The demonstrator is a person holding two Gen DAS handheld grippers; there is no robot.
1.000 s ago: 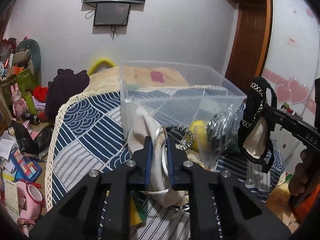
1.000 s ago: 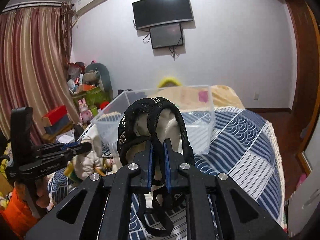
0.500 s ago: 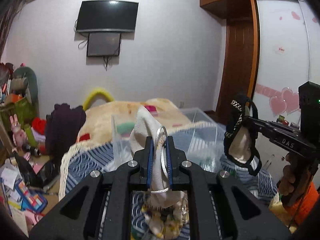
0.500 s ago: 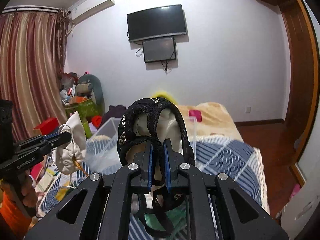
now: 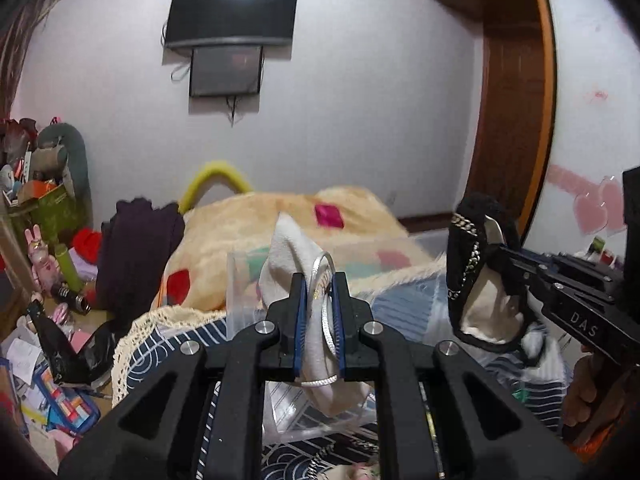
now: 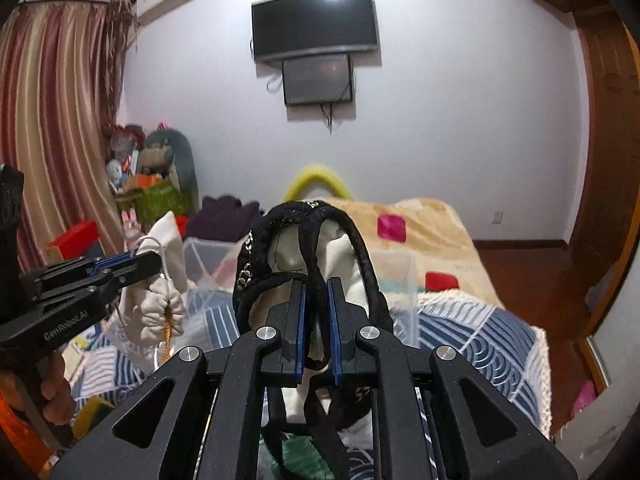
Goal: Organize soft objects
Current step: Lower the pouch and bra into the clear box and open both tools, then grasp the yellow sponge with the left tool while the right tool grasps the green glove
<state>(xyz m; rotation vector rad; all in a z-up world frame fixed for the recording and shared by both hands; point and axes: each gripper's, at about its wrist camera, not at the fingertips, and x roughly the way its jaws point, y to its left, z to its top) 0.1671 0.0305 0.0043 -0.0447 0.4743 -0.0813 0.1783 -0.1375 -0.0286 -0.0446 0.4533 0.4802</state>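
Observation:
My left gripper [image 5: 319, 286] is shut on a white drawstring pouch [image 5: 292, 256] by its silver cord and holds it up in the air over a clear plastic bin [image 5: 240, 288]. It also shows in the right wrist view [image 6: 164, 280]. My right gripper [image 6: 316, 292] is shut on a black bag with chain trim and a cream lining [image 6: 304, 248]. In the left wrist view this bag [image 5: 476, 280] hangs at the right, level with the pouch. Both items are held above the bed.
The bed has a blue patterned cover [image 6: 480, 336] and a yellow fleece blanket [image 6: 420, 232]. The clear bin [image 6: 208, 256] stands on it. Toys and boxes [image 5: 40, 208] crowd the floor at left. A wooden wardrobe [image 5: 512, 120] stands at right. A TV [image 6: 316, 24] hangs on the far wall.
Both grippers have risen from beside the bin to well above the bed, carrying the pouch and the black bag. The bin now sits lower and farther away in both views.

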